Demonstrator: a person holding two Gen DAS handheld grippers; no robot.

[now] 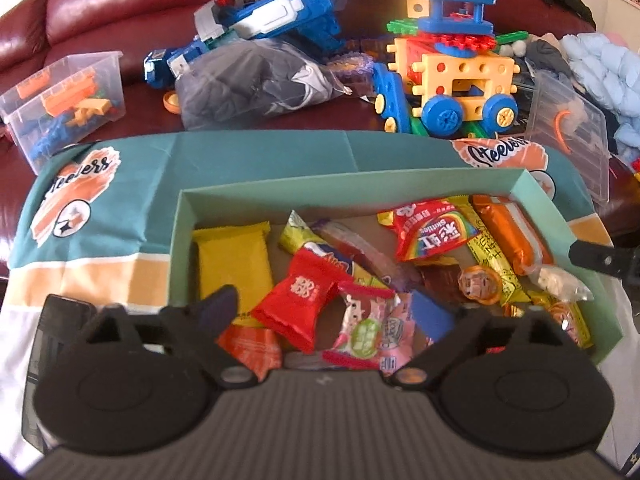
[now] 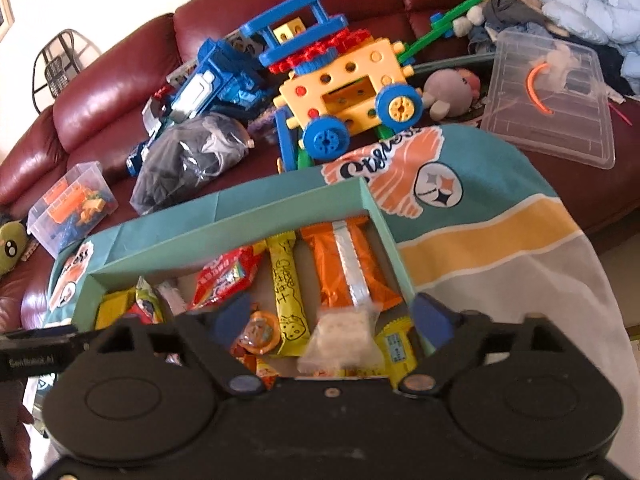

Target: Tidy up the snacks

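A pale green box point(image 1: 400, 178) point(image 2: 240, 232) on a teal printed cloth holds many snack packets. My left gripper point(image 1: 326, 312) is open above the box's near side, over a red candy packet point(image 1: 300, 300) and a pink packet point(image 1: 366, 332). A yellow packet point(image 1: 234, 264) lies at the box's left. My right gripper point(image 2: 334, 312) is open over the box's right end, above a clear packet of white pieces point(image 2: 344, 336), which looks blurred. An orange bar point(image 2: 344, 268), a yellow stick packet point(image 2: 286, 292) and a red Skittles bag point(image 1: 428, 232) point(image 2: 228, 276) lie inside.
A dark red sofa point(image 1: 120, 8) behind holds a yellow and blue toy vehicle point(image 1: 452, 76), a blue toy point(image 1: 276, 20), a grey plastic bag point(image 1: 248, 80), a clear bin of bricks point(image 1: 60, 100) and a clear lid point(image 2: 552, 96). The right gripper's edge shows in the left wrist view point(image 1: 600, 258).
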